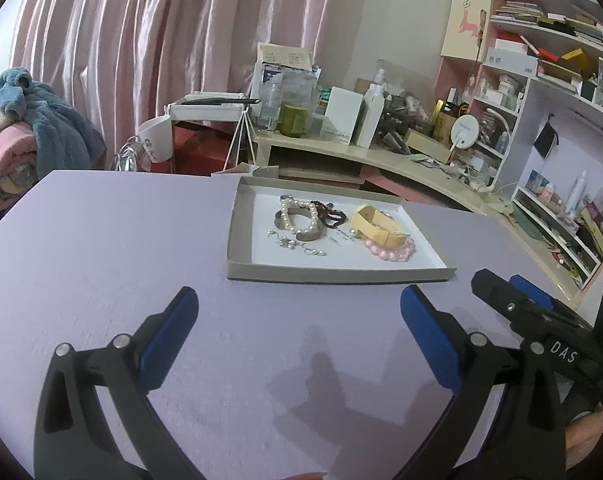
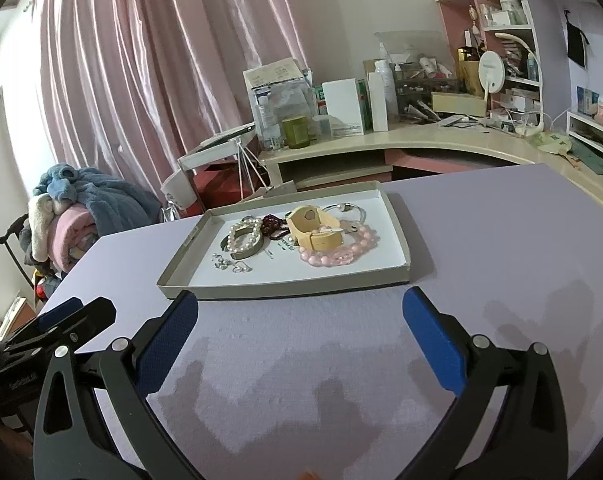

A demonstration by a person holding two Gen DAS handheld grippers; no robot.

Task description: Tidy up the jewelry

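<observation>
Shallow grey cardboard tray [image 1: 237, 236], white inside, centre of frame on the lilac worktop [image 1: 101, 248], ahead of both claws.

Contents, loosely heaped:
- white pearl bracelet [image 1: 297, 216], lying over a grey bangle [image 1: 307, 236], left-centre of tray;
- dark red bead bracelet [image 1: 333, 216], just right of the pearls;
- cream leather strap watch [image 1: 375, 226], right of centre, resting on the pink bead bracelet [image 1: 393, 252];
- small silver earrings [image 1: 297, 246], scattered near the tray's front-left;
- silver bangle with bead ends [image 2: 347, 210], behind the watch, seen in the right wrist view only.

Left claw [image 1: 299, 316]: blue pads spread wide, holding nothing, low over the worktop just short of the tray's near wall.
Right claw [image 2: 301, 316]: likewise wide apart, holding nothing, at the tray's near edge; beside the left claw at lower right of the left view.

Surroundings: pink curtain [image 1: 141, 40] at upper left; bundled blankets [image 1: 25, 140] at far left; cluttered cream desk [image 1: 381, 156] and shelving [image 1: 541, 60] at upper right.
</observation>
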